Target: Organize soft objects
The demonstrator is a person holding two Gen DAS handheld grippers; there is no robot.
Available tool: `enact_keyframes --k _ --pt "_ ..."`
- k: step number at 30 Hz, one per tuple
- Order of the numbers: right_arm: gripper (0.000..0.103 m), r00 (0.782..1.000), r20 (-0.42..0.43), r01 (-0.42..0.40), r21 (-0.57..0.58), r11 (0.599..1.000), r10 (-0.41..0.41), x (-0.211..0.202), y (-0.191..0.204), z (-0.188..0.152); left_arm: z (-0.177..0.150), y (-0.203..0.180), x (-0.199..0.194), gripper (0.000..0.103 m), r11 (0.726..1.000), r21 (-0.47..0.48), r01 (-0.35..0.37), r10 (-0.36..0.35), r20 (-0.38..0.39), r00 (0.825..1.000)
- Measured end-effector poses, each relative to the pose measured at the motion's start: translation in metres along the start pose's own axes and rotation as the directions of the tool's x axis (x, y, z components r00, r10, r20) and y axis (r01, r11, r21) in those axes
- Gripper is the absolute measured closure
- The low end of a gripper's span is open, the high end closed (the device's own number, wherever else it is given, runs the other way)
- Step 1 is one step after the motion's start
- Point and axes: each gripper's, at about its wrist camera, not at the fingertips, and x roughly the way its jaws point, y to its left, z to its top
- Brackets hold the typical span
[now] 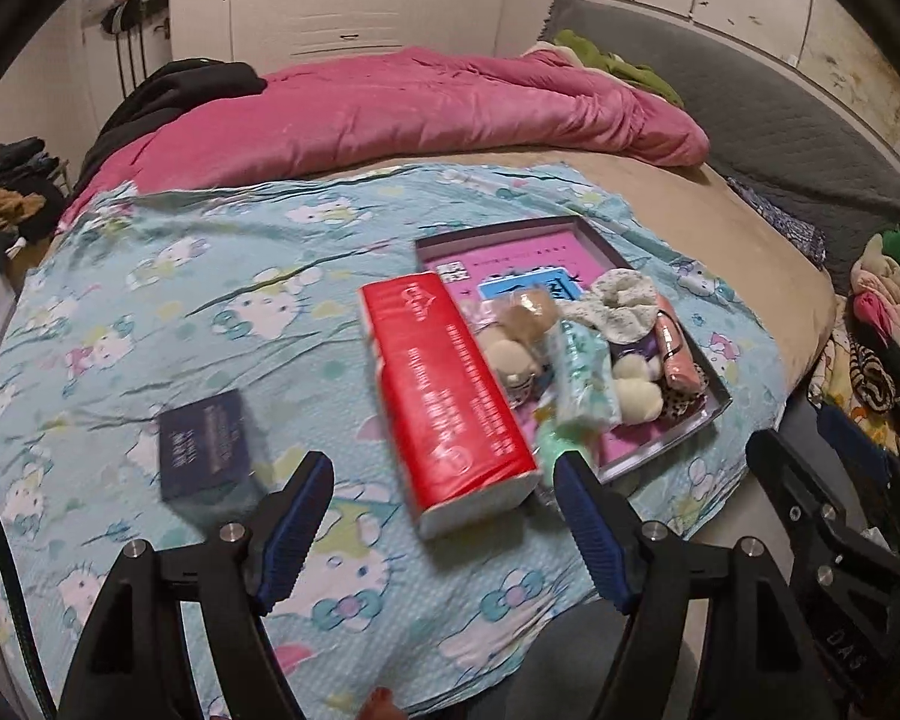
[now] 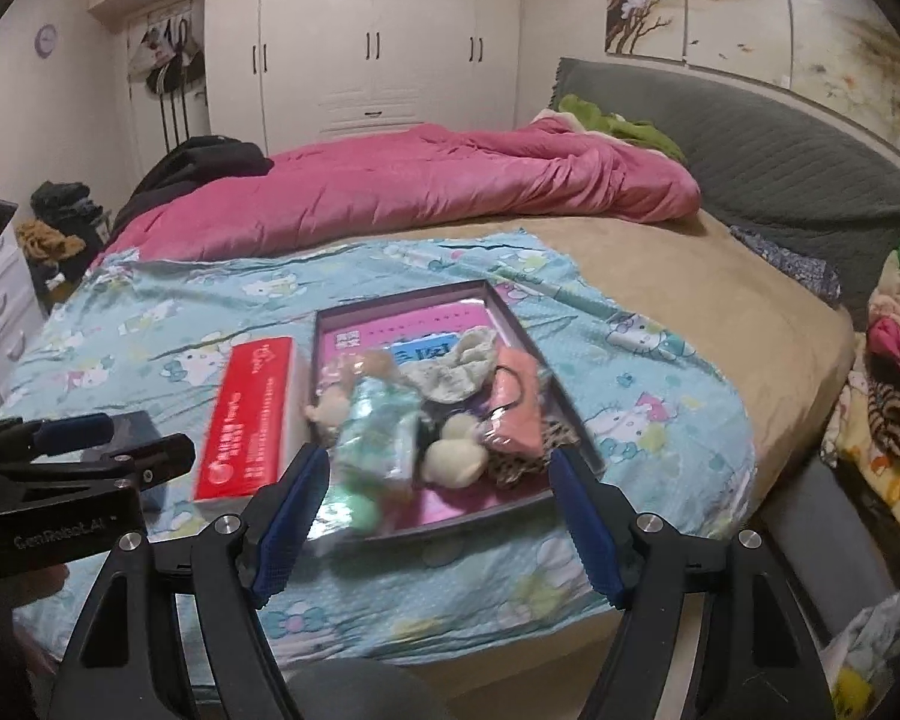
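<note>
Nearest the lenses, both grippers are hanging over the bed with nothing between their ribbed blue pads. The left gripper (image 1: 444,480) is standing with its jaws spread and empty, above a crinkled, light-blue cartoon-cat sheet (image 1: 150,300). The right gripper (image 2: 435,468) is likewise standing released and empty, its black angular arms framing the tray's near edge.

Just beyond the left fingers, a long red tissue pack (image 1: 444,384), glossy and rectangular, is lying on the sheet, touching the tray's left side. A small dark-blue box (image 1: 207,456) is sitting well apart to its left.

The shallow, grey-rimmed rectangular tray (image 2: 402,297) is holding the soft things in a loose heap on its pink base: a mint-patterned wrapped bundle (image 2: 378,426), cream fluffy pom-poms (image 2: 456,456), a frilly pale scrunchie (image 2: 462,366), a folded salmon-pink cloth (image 2: 516,408) and a tan plush piece (image 1: 525,312).

Farther back, a rumpled pink quilt (image 2: 420,186) is spreading across the tan mattress, with a grey quilted headboard (image 2: 780,162) and glossy white wardrobes (image 2: 378,42) behind.
</note>
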Motion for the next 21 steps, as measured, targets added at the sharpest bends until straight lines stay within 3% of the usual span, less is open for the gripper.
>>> enact_keyframes --k 13,21 --pt "0.026 1.000 -0.022 0.008 0.017 1.000 -0.008 -0.025 0.033 -0.026 -0.026 0.024 -0.022 0.028 1.000 -0.016 -0.005 0.006 0.014 1.000" --pt "0.026 0.999 -0.003 0.044 -0.001 0.999 -0.044 -0.038 0.031 -0.034 -0.037 0.027 -0.030 0.028 1.000 -0.013 -0.009 0.009 0.015 1.000"
